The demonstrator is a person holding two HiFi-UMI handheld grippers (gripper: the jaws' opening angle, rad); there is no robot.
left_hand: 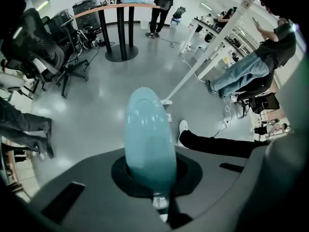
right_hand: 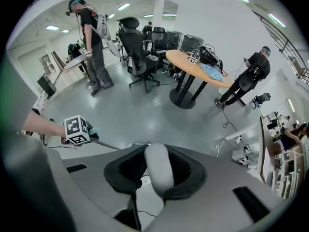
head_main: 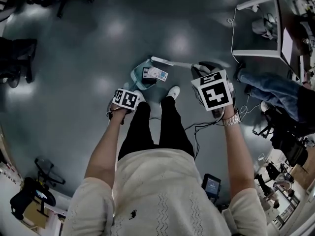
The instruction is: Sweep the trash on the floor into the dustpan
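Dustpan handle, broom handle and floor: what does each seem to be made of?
The dustpan handle: probably moulded plastic, pale teal, glossy; smooth rounded shape with soft highlights. The broom handle: likely plastic or coated metal, off-white, satin; no clear sign which. The floor: smooth grey coating, perhaps epoxy or vinyl; it reflects lights as blurred patches.

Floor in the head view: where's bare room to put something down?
Widest bare floor lies beyond the dustpan, towards the office chair at left. Crowded at right: table, a seated person's legs, cables.
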